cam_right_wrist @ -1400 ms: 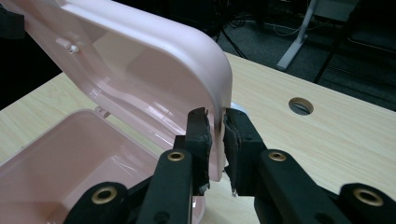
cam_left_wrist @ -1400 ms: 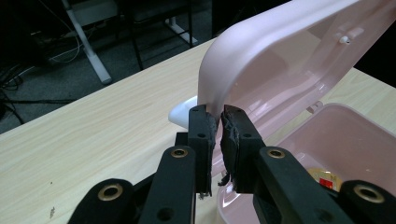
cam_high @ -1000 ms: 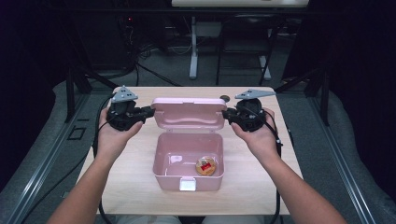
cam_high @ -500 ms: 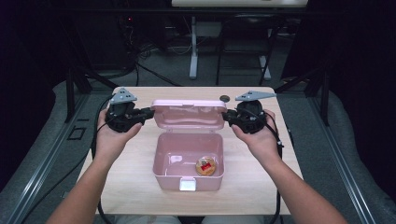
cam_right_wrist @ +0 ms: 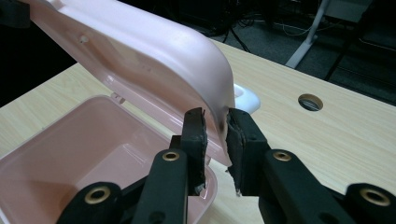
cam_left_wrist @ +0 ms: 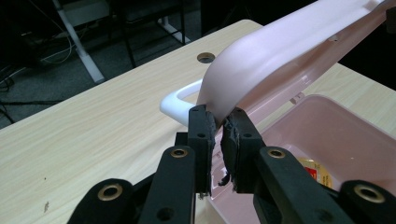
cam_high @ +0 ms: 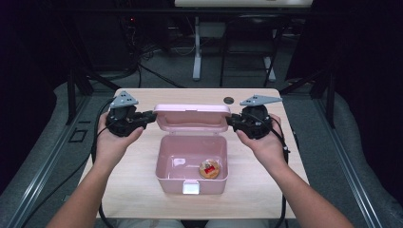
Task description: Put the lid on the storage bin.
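Note:
A pink plastic box stands open in the middle of the table. Its hinged lid is raised behind it. My left gripper is shut on the lid's left edge, and its pads pinch the rim of the lid in the left gripper view. My right gripper is shut on the lid's right edge, where the corner of the lid sits between its jaws. A round snack with a red label lies on the box floor.
The wooden table has a cable hole behind the lid. A white handle sticks out of the lid's top, and a white latch sits on the box front. Dark floor, desk legs and cables lie beyond.

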A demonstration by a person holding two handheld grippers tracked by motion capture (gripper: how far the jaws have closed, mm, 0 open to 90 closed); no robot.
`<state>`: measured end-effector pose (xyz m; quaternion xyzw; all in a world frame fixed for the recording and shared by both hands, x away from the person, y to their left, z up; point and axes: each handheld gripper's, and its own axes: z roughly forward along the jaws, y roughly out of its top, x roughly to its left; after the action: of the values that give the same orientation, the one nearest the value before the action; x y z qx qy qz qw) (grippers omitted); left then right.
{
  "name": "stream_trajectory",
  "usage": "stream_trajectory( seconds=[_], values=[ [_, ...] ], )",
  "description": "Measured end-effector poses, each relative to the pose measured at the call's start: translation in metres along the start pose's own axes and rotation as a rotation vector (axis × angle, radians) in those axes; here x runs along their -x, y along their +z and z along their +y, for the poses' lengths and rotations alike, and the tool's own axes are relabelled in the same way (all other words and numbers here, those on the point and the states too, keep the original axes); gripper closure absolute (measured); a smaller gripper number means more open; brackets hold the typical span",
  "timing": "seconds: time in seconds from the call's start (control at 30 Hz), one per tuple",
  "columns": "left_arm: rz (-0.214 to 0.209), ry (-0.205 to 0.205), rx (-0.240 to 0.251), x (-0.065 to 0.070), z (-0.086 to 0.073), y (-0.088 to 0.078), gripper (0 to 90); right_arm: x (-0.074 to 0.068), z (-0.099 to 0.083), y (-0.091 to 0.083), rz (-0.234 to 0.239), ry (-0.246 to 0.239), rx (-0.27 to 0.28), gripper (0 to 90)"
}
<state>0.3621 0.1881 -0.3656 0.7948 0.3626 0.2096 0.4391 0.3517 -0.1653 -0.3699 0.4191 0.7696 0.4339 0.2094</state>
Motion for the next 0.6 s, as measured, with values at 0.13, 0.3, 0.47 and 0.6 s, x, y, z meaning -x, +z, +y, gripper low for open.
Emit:
stream_trajectory(
  seconds=[0.13,0.3,0.47,0.6],
  values=[
    [-0.008,0.001,0.001,0.0,-0.0015,-0.0015,80.9,-0.0007,-0.0014,-0.0014,0.007,0.001,0.002,77.2],
    [-0.033,-0.014,0.002,-0.002,-0.0038,-0.0033,80.8,-0.0023,-0.0038,-0.0039,0.02,-0.003,0.004,76.9],
    [-0.031,0.001,-0.006,0.0006,-0.0039,-0.0059,80.3,-0.0034,-0.0059,-0.0059,0.028,-0.005,0.002,76.5],
    [-0.038,0.004,-0.005,0.0018,-0.0054,-0.008,80.0,-0.0044,-0.0071,-0.0075,0.033,-0.011,-0.003,76.0]
  ],
)
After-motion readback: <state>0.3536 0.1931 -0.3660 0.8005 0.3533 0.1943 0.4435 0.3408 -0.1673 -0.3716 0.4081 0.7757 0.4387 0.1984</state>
